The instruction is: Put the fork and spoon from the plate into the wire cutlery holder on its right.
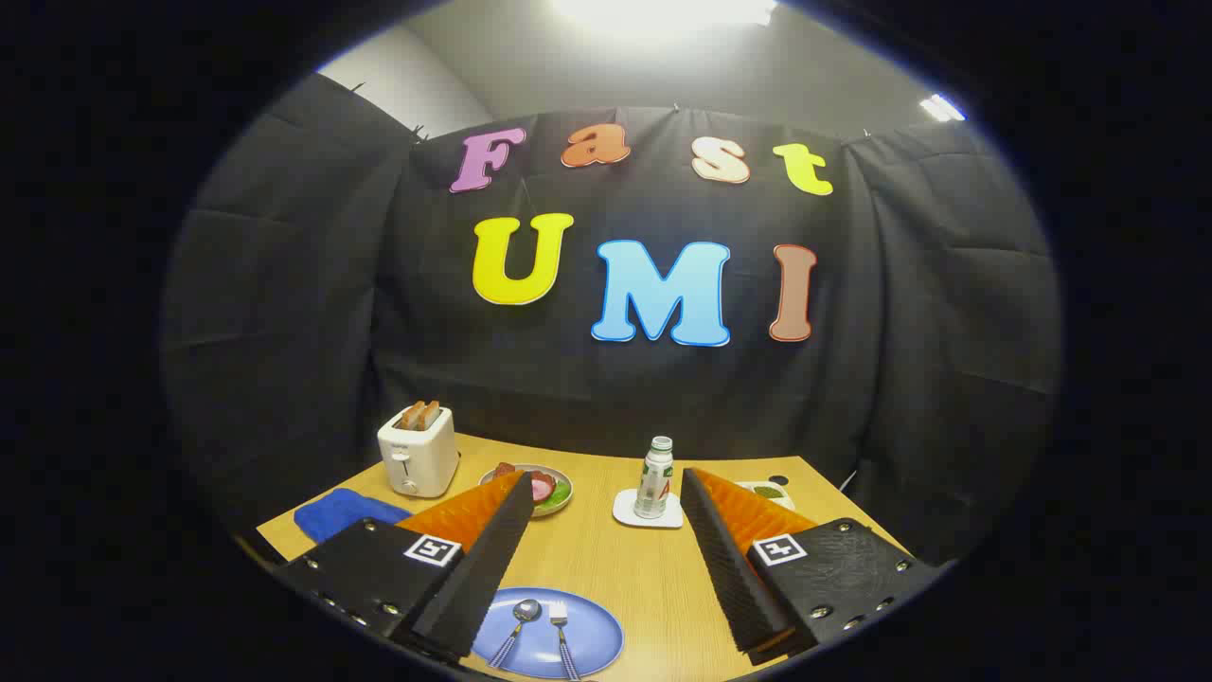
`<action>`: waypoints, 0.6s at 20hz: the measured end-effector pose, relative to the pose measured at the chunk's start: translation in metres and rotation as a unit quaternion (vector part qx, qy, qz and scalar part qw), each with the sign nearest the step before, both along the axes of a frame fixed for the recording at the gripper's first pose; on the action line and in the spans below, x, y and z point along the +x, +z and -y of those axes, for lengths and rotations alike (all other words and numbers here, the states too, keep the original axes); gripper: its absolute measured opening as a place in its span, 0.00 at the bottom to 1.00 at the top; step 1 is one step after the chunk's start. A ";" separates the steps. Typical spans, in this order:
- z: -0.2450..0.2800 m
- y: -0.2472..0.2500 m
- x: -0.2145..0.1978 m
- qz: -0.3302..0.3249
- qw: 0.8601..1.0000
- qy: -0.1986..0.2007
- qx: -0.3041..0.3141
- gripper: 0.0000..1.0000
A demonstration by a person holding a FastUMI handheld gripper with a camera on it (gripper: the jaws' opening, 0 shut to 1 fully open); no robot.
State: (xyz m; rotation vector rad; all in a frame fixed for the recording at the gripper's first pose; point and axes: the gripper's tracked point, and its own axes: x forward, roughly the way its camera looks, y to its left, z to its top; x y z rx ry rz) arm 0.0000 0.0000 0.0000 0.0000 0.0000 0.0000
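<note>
In the gripper view the claw [606, 530] stands wide apart and holds nothing, above the table [615, 568]. The spoon [519, 627] and fork [561, 633] lie side by side on the blue plate [592, 639], near the left finger. I judge that nothing is picked yet; the next move is to come down and close on one handle.

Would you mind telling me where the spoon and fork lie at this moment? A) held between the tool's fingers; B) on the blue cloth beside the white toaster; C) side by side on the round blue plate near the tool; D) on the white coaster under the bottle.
C: the metal spoon and metal fork lie side by side on the round blue plate, while the open tool holds nothing.
</note>
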 end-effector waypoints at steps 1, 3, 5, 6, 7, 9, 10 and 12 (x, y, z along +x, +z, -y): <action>0.001 0.000 0.001 0.000 1.000 0.000 0.000 0.96; 0.003 0.003 0.001 0.005 1.000 -0.004 0.005 0.96; 0.013 0.009 -0.001 0.017 1.000 -0.022 0.008 0.96; 0.019 0.014 -0.003 0.028 0.999 -0.031 0.012 0.96; 0.022 0.019 -0.005 0.042 0.998 -0.038 0.020 0.96; 0.025 0.025 -0.007 0.061 0.996 -0.045 0.037 0.96; 0.023 0.025 -0.008 0.065 0.996 -0.043 0.042 0.96; 0.015 0.025 -0.006 0.066 0.997 -0.030 0.039 0.96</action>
